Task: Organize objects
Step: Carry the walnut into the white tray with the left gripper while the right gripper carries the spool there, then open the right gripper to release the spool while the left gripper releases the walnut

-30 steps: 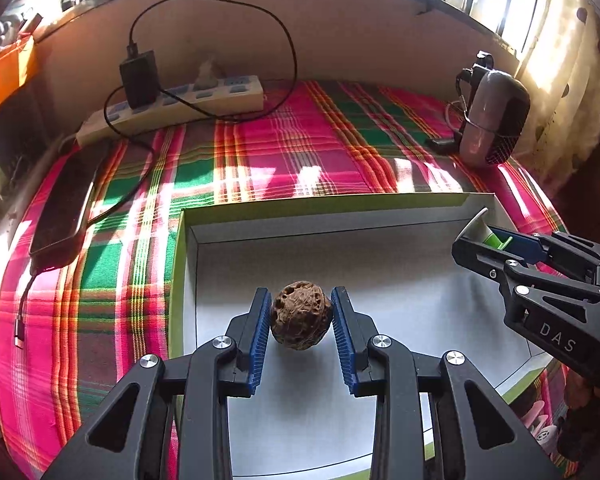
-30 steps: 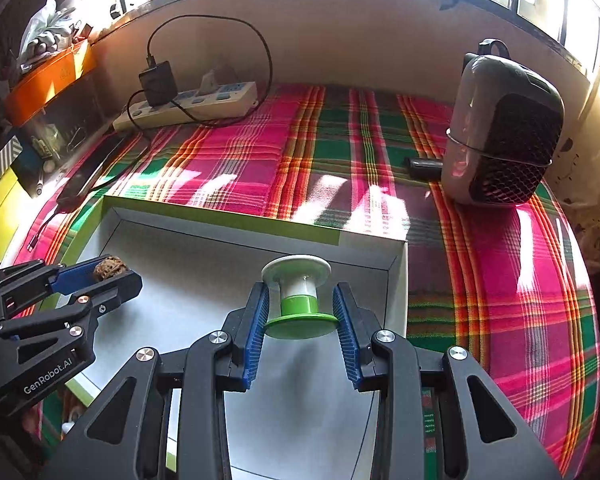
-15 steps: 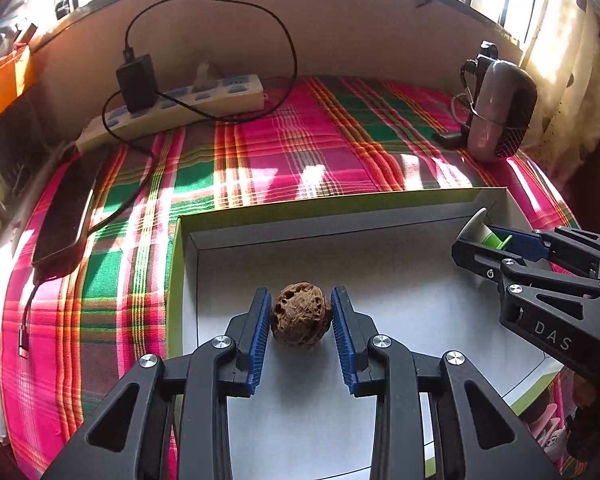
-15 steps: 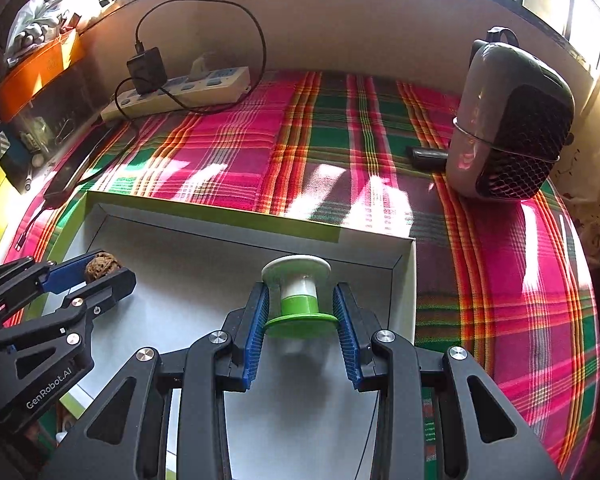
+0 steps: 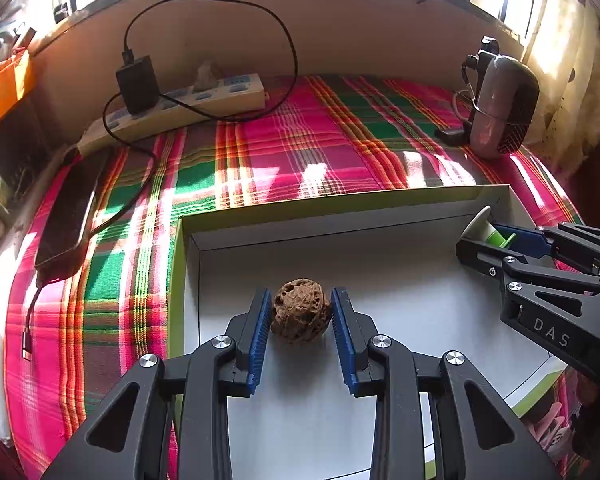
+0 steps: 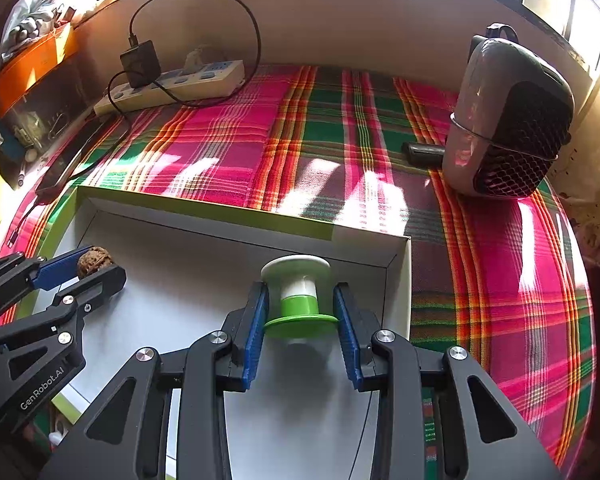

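A walnut (image 5: pixel 301 311) is gripped between the left gripper's (image 5: pixel 301 318) pads above the box (image 5: pixel 380 264); a spool (image 6: pixel 299 300) is apparently clamped by the right gripper (image 6: pixel 300 316).

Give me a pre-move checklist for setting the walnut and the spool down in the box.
1. Left gripper shut on the walnut: ok.
2. Right gripper shut on the spool: ok.
3. Both grippers over the box: ok.
4. Box floor below them bare: ok.
5. Grippers apart from each other: ok.
6. Walnut or spool already touching the floor: cannot tell.
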### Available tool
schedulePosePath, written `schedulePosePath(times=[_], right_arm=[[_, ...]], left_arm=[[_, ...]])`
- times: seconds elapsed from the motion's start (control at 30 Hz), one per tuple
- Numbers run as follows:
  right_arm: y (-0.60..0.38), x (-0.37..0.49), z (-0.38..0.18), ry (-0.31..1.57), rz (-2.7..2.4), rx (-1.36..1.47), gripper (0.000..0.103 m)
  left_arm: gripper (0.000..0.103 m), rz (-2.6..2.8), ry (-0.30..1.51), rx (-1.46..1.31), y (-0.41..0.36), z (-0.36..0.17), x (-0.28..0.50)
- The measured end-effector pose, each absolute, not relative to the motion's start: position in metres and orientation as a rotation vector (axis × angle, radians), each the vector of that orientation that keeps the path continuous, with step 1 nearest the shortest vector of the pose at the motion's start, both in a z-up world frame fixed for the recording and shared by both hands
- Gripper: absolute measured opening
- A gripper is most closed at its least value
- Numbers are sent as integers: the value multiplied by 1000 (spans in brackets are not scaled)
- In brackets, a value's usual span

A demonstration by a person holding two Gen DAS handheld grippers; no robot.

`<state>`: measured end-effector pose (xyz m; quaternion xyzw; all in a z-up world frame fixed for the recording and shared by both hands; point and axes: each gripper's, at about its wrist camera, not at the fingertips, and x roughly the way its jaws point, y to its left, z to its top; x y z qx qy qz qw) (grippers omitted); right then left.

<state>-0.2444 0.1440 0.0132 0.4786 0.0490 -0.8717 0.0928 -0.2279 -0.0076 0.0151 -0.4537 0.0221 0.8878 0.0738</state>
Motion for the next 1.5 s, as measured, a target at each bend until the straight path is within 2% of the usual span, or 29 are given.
schedulePosePath(times=[0.4,0.47,0.57,1.5], right_arm=[[143,-244,13,139,-2579,1428,35],[143,-243,13,139,-2580,1429,42],[142,-241,13,138,-2581,1427,45],[158,-186,48,27,-2662,1305,45]], left_arm=[[29,2667,49,-1370,-9,15,-227],[29,2666,39,-1371,-10,15,-227],[29,2659,28,-1373,-11,16,-226],[29,2721,-29,-1227,-16,49,-165]])
